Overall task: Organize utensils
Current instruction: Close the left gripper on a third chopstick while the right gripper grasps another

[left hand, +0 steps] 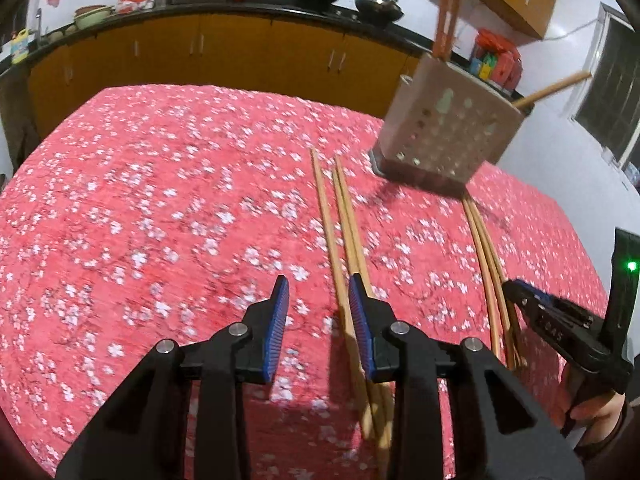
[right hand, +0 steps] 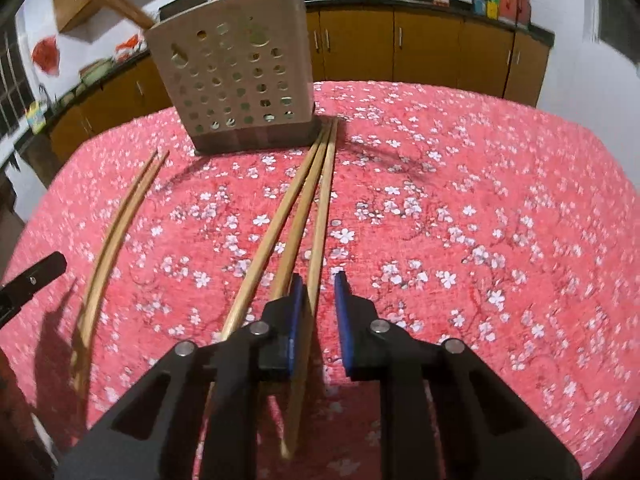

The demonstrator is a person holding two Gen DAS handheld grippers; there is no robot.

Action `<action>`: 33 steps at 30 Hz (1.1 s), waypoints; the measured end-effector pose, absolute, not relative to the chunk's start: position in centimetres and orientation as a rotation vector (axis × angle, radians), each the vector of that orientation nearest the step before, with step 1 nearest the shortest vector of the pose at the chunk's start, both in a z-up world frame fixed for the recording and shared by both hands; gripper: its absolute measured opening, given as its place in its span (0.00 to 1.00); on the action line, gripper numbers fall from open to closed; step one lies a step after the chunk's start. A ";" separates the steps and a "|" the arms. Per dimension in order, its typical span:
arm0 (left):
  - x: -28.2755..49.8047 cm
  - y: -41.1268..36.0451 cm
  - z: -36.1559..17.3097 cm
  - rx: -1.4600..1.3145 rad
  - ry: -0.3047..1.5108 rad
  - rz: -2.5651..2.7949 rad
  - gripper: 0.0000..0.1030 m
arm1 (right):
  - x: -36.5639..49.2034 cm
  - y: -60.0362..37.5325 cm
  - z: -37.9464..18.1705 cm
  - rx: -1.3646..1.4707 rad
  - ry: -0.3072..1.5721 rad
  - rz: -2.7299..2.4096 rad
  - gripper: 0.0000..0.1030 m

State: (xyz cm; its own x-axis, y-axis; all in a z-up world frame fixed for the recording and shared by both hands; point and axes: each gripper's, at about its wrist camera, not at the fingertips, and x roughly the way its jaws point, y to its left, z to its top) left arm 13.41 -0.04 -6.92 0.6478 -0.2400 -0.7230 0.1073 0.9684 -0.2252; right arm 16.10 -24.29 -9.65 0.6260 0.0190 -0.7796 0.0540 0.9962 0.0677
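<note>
A grey perforated utensil holder (left hand: 448, 136) stands on the red floral tablecloth (left hand: 160, 200), with chopsticks sticking out of its top. It also shows in the right wrist view (right hand: 236, 84). Three wooden chopsticks (left hand: 344, 240) lie on the cloth under my left gripper (left hand: 319, 292), which is open, with one chopstick between its fingers. A second group of chopsticks (left hand: 486, 260) lies to the right. My right gripper (right hand: 319, 284) is open above three chopsticks (right hand: 308, 200), one between its fingers. It also shows at the right in the left wrist view (left hand: 520, 292). Two more chopsticks (right hand: 116, 232) lie to the left.
Yellow kitchen cabinets (left hand: 240, 48) with a dark counter holding woks (left hand: 378, 6) and bowls run behind the table. A window (left hand: 616, 104) is at the far right. The tablecloth (right hand: 480, 220) stretches wide to the right of my right gripper.
</note>
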 end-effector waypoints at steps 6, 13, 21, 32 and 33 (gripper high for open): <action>13.2 -1.1 -7.6 -0.143 0.875 -0.236 0.21 | 16.5 -27.2 -9.7 0.153 0.889 -0.150 0.07; 13.5 -2.3 -8.4 -0.083 0.913 -0.240 0.13 | 15.8 -27.9 -9.8 0.145 0.882 -0.153 0.07; 14.2 -2.7 -8.6 -0.018 0.902 -0.190 0.08 | 15.3 -27.3 -9.8 0.141 0.881 -0.106 0.09; 18.1 2.1 -8.9 -0.070 0.886 -0.089 0.07 | 17.3 -28.8 -9.9 0.126 0.871 -0.153 0.08; 18.2 2.3 -8.9 -0.074 0.882 -0.096 0.07 | 17.4 -29.0 -9.9 0.131 0.870 -0.155 0.08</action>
